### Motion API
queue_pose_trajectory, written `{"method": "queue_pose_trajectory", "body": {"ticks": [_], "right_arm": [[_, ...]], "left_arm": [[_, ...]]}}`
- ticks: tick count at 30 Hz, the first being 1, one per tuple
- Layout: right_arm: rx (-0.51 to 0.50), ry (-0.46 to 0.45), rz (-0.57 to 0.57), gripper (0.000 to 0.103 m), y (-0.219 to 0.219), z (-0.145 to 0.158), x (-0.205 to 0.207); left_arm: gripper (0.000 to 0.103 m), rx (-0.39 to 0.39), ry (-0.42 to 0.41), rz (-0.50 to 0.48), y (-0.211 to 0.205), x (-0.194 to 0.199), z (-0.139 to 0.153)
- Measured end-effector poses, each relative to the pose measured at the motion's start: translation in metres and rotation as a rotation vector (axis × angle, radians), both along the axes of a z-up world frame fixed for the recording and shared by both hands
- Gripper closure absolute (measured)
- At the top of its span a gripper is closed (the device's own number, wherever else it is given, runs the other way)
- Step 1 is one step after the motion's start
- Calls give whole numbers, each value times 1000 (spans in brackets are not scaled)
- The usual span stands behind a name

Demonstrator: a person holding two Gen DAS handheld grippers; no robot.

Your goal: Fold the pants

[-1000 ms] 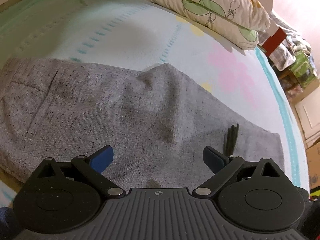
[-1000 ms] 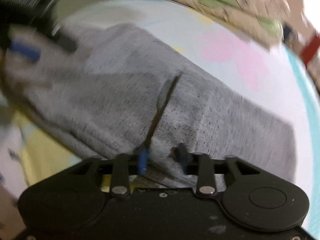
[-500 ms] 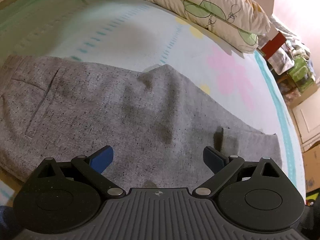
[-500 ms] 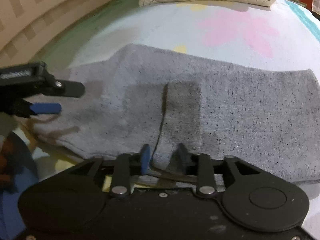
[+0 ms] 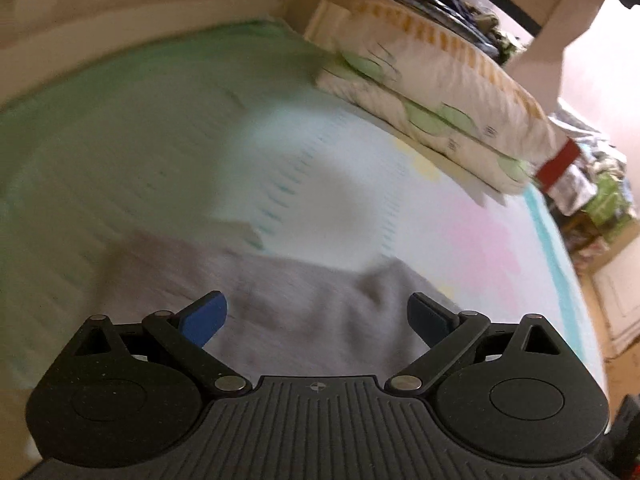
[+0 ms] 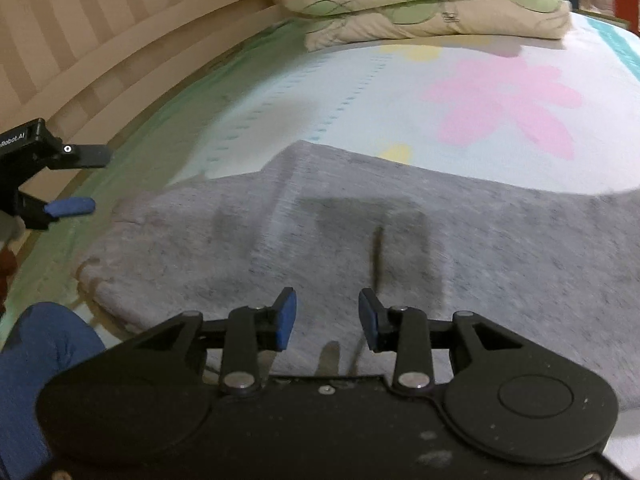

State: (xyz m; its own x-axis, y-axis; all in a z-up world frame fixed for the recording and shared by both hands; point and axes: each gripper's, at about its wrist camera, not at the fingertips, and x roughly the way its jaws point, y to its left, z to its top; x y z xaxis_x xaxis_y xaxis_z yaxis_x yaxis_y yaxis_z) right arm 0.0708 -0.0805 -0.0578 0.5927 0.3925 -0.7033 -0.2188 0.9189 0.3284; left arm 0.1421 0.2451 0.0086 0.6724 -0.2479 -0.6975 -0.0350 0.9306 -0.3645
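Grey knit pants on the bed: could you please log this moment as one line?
grey knit pants: flat on bed | left gripper: open, empty | right gripper: just opened, empty

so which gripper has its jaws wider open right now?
The left gripper: its blue pads stand far apart over the grey pants. The right gripper is open too, but with a much narrower gap. Neither holds cloth.

— What colours do you have in front of you?

— Your pants (image 6: 460,248) are grey with fine dark speckles. The bed sheet (image 6: 400,92) under them is pale blue-white, with a big pink flower, small yellow spots, rows of teal dashes and a green border.

— And further back?

— You see cream pillows (image 6: 432,0) with green leaves. Your right hand-held gripper (image 6: 327,320) is black with blue pads.
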Motion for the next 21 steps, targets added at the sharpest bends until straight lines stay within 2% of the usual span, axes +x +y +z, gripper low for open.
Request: {"method": "queue_pose_trajectory", "body": {"ticks": [7,11,15,19,21], "right_arm": [[28,2,73,70,28,1,30],[21,-19,106,73,45,4,52],[-1,-26,121,96,60,6,79],[-28,-13,93,96,70,0,108],[-28,33,57,96,70,-8,120]], "left_arm": [[5,18,48,78,60,-2,-7],[5,4,110,67,78,-3,-23],[5,-19,170,33,85,-13,-42],[4,-51,214,17,88,-24,-56],[4,-77,223,15,91,-30,-61]]}}
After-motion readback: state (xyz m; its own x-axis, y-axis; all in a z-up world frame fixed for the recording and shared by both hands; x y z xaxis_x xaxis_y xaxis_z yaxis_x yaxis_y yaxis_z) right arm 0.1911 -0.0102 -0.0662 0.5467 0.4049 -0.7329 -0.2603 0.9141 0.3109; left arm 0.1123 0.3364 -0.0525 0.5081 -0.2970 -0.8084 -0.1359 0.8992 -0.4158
